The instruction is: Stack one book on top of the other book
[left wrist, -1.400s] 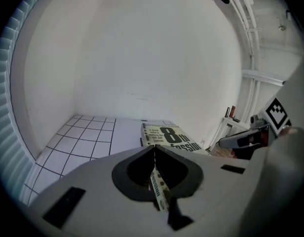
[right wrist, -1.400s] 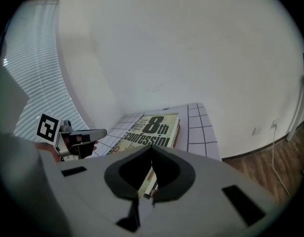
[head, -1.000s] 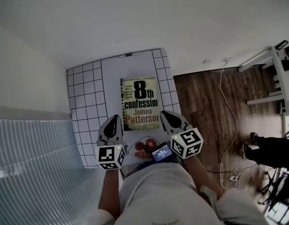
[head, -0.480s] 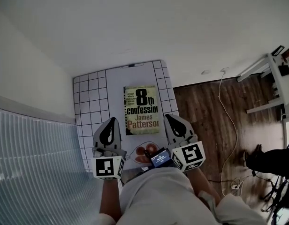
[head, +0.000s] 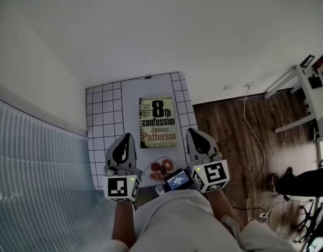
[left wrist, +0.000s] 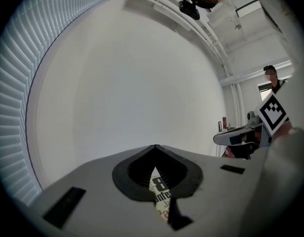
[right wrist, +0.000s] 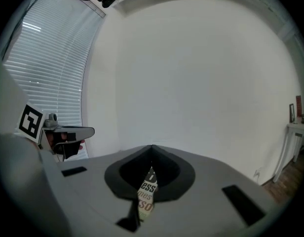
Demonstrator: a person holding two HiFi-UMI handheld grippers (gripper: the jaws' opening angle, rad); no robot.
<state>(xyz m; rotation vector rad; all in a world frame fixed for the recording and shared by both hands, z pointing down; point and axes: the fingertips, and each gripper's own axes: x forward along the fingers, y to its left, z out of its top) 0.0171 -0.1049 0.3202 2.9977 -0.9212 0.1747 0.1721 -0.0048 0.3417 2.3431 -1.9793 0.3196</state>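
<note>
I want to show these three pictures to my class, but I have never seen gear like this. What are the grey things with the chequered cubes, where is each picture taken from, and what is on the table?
No robot here: a person holds a two-jaw grabbing tool in each hand, the left gripper and the right gripper. The marker cubes are parts of them. One picture comes from a camera on the person's head, looking down; the other two from cameras riding on the grippers. On the gridded table lies a book. Both grippers are shut and hold nothing.
</note>
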